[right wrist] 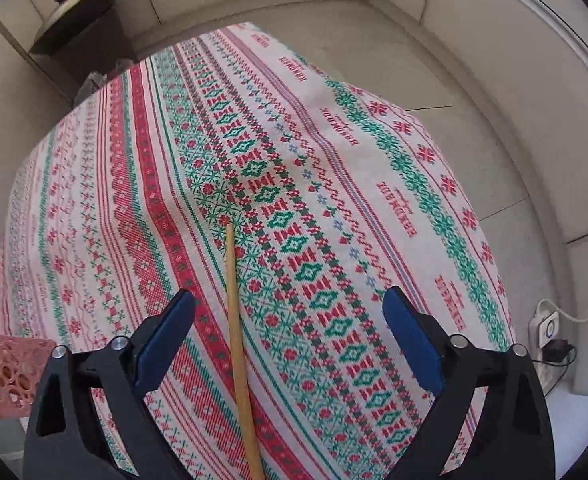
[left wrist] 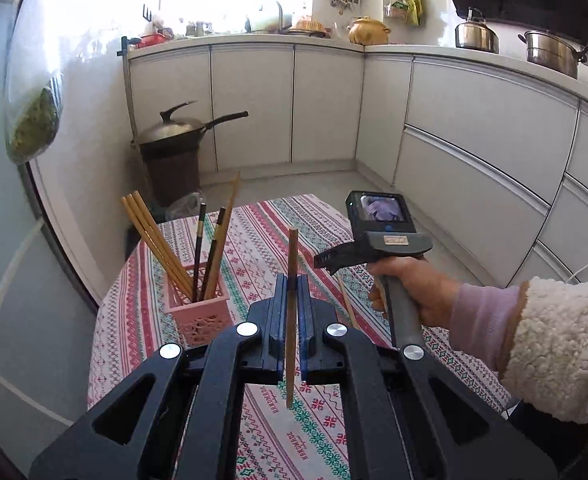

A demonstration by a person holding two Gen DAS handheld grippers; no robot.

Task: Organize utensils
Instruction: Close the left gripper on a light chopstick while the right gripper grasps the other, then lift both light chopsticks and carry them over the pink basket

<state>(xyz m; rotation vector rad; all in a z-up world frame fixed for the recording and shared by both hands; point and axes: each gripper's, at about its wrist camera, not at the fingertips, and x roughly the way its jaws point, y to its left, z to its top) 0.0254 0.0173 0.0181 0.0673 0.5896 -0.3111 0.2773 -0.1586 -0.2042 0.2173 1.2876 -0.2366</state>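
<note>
1. Wooden chopstick (left wrist: 292,280) stands nearly upright at centre of the left wrist view, pinched between the blue pads of the left tool (left wrist: 292,292); its top pokes above the pads, its lower end hangs free above the patterned cloth.
2. Left tool: jaws pressed together on that chopstick, nothing else touching it.
3. Second chopstick (right wrist: 240,344) lies flat on the cloth in the right wrist view, running from frame centre down to the bottom edge, between the two fingers of the right tool (right wrist: 290,320) but closer to the left-hand pad.
4. Right tool: jaws spread wide, pads (right wrist: 411,344) clear of the chopstick, holding nothing; pointing steeply down at the desk (right wrist: 373,128).
5. Pink holder (left wrist: 198,312) sits left of centre in the left wrist view, just left of the left tool, with several wooden and dark chopsticks (left wrist: 162,248) leaning in it; its corner also shows at lower left of the right wrist view.
6. Hand (left wrist: 409,292) with a fleece sleeve grips the right tool's handle at right of the left wrist view.
7. Desk edges: far edge at upper centre, right edge drops to the floor (right wrist: 493,80); cloth right of the lying chopstick is open. Cabinets (left wrist: 473,140) stand well apart beyond.
</note>
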